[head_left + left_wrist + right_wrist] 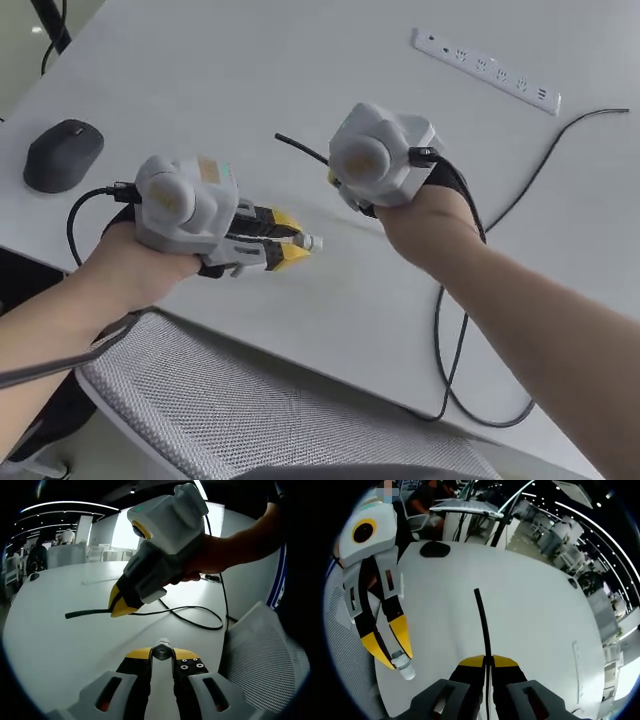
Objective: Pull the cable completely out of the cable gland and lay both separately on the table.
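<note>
Right forearm [560, 350] nearest, coming in from 5 o'clock. It carries the right gripper [486, 661], jaws pressed together on the black cable [482, 625]. The cable's long axis runs straight on from the jaws. In the head view its free end points to about 10 o'clock, out over the bench [250, 70].

Left gripper [292, 243] sits lower, near the bench's front edge, pinching the cable gland [310, 242] at its yellow tips. The gland's axis points toward 3 o'clock.

Key relation: the gland lies at roughly 8 o'clock from the right gripper, apart from the cable with open bench between them. Nothing threads through the gland's bore in the left gripper view. Judged: the pull-out is done.

Both pieces look to be held just off the surface, though height is hard to read. What remains is setting each down. The left hand looks nearer a landing spot. The cable could go down further toward 12 o'clock, which would keep the two separate.

Mouse [62, 155] at 10 o'clock and power strip [487, 70] at 1 o'clock, both well clear.
</note>
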`<state>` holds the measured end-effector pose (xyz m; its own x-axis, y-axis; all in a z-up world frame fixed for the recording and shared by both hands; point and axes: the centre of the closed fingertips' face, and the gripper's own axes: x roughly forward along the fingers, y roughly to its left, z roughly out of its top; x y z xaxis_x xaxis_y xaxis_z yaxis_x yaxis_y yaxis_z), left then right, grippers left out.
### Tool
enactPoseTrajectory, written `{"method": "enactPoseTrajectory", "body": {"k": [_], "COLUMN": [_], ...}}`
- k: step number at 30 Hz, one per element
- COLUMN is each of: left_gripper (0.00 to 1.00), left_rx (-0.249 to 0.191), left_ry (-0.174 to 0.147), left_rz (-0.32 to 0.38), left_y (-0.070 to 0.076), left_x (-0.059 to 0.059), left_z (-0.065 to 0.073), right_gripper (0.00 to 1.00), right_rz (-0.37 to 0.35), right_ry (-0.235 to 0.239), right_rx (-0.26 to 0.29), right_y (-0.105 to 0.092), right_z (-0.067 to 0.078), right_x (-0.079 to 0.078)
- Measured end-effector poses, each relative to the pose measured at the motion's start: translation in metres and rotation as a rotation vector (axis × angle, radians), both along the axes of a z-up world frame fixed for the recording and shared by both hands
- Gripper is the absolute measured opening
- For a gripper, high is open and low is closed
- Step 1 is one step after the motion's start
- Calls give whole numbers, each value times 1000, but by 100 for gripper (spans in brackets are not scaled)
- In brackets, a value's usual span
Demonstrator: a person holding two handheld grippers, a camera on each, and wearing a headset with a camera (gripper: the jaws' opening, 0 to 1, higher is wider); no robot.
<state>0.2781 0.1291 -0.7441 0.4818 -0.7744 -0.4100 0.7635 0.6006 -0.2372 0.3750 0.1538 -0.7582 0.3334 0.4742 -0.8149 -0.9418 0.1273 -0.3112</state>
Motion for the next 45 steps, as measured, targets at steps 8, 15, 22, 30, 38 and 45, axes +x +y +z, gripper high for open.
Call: {"method": "enactPoseTrajectory", "body": {"k": [8,15,22,30,38,45], "left_gripper": [15,15,15,15,15,16], "left_rx": [7,15,32,42,50,69], "left_ry": [4,12,38,65,80,88], "left_rz": [22,34,33,37,41,30], "left_y": [10,15,16,18,21,21], "left_x": [3,8,8,4,1,-3], "left_z": [-9,-22,-38,-46,-54,-60], "right_gripper": [0,0,0,0,0,0], "right_rz": [94,113,104,91,91,93], "right_ry": [18,58,102,133,128,128], "right_rx": [-34,-65,-70,-64,-52,-41], "right_y": [14,17,19,19,21,21], "right_z": [-24,-47,-58,-64,-61,-60], "right_x": [-16,-22,-26,-27,-26,-27]}}
